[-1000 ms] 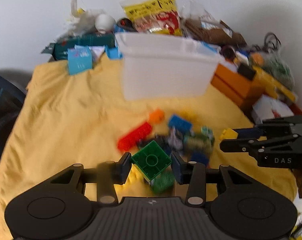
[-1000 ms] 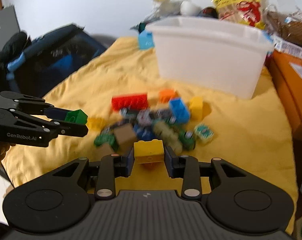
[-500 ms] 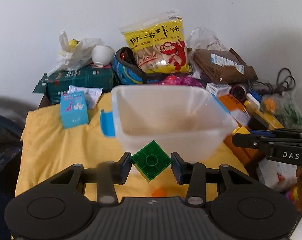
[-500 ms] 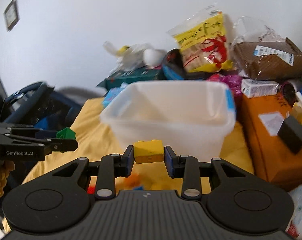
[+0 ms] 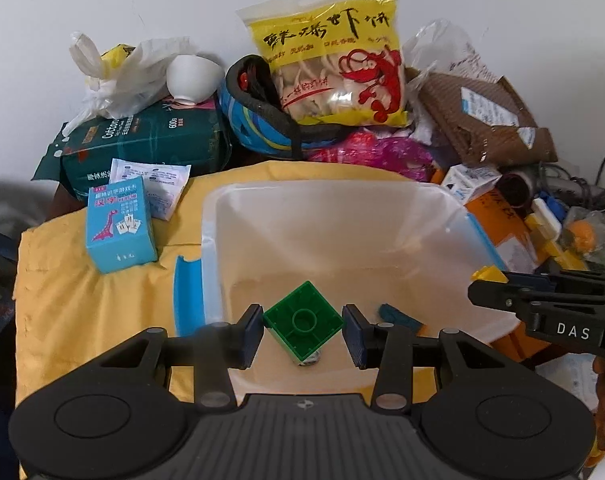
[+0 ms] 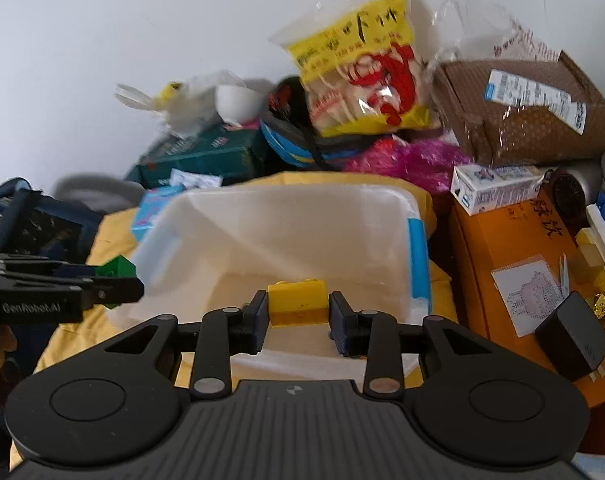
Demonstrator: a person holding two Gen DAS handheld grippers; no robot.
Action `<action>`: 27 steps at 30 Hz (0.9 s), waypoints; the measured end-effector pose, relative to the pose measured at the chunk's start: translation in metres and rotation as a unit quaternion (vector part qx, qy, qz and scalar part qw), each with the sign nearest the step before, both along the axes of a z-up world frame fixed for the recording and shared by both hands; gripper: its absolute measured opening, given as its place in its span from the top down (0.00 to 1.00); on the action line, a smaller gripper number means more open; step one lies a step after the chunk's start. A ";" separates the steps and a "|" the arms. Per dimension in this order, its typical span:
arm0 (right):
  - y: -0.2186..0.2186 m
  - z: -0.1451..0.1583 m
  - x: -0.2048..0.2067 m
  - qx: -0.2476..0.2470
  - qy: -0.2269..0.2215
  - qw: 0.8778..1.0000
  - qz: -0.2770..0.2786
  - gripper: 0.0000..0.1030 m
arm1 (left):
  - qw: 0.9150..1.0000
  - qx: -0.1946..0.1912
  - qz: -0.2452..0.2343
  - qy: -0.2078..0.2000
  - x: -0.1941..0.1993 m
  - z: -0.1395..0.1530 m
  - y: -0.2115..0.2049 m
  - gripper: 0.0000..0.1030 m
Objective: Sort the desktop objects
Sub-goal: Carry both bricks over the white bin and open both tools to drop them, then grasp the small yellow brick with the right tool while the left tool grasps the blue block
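Brick [image 6: 298, 302], long axis crosswise, studs up.

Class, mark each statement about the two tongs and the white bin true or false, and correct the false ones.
1. The left tongs carry a green block. True.
2. The right tongs carry a red block. False: it is a yellow block.
3. Both blocks are over the white bin. True.
4. The white bin is full of blocks. False: its floor is almost bare.
5. A light blue box stands on the yellow cloth. True.
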State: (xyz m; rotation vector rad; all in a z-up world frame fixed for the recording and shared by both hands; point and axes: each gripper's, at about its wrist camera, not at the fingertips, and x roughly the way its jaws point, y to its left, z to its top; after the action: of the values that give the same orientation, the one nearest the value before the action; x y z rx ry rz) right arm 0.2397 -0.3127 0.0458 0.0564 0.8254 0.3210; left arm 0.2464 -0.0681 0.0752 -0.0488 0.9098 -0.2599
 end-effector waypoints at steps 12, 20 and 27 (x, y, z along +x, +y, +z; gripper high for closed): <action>0.000 -0.014 0.019 -0.014 0.004 1.000 -0.002 0.45 | 0.998 0.032 0.018 -0.043 -0.002 -0.006 0.003 0.28; 0.003 0.001 -0.034 0.006 -0.062 0.998 0.018 0.44 | 0.993 0.018 0.009 -0.114 -0.087 0.003 0.025 0.28; 0.016 -0.022 -0.157 0.001 -0.094 0.992 0.082 0.42 | 0.994 0.017 0.012 -0.104 -0.223 -0.042 0.049 0.28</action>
State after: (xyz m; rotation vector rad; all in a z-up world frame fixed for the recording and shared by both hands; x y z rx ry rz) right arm 0.0827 -0.2969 0.0240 -0.0394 0.6440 0.4748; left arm 0.0234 -0.0188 0.0330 -0.0013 0.7050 -0.2220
